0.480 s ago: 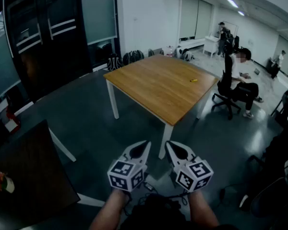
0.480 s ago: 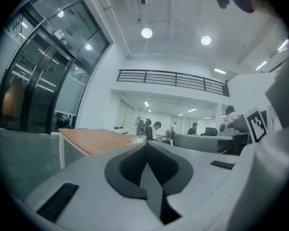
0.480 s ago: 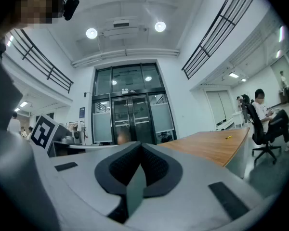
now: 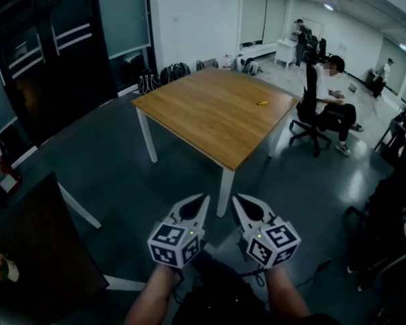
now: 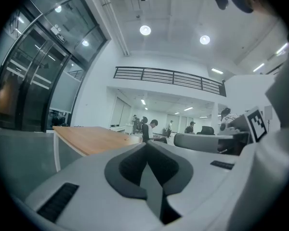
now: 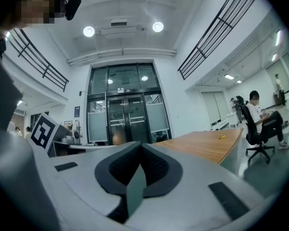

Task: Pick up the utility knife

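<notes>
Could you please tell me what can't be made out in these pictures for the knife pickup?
Utility knife: head view, too small and distant on the table; only a yellow sliver, blade state unreadable.
Same knife, right gripper view: a tiny yellow speck.
Floor directly below the person: head view, covered by the left gripper and right gripper.

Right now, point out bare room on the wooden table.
The square wooden table is bare from its near corner to its left edge. Only the small yellow utility knife lies on it, toward the right edge, nearest the seated person.
</notes>
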